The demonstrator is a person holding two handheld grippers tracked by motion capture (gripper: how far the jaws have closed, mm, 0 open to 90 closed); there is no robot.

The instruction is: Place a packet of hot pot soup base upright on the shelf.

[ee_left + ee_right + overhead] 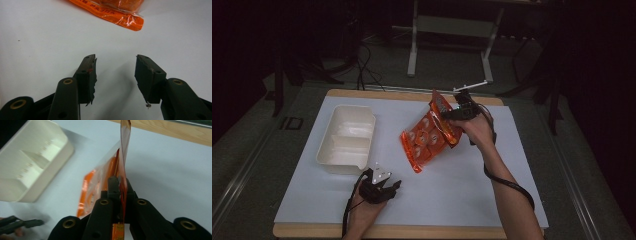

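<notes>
Right gripper clamps orange bag edge | left gripper released, empty | tray beside bag

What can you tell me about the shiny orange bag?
The orange bag is a glossy plastic packet with clear parts, printed writing along one sealed edge and round orange things inside. The right gripper is shut on its upper edge and holds that end up, so the bag hangs tilted. Its lower end reaches down to the white table cover, right of the cream tray and apart from it. The left gripper is open nearby and not touching the bag.
</notes>
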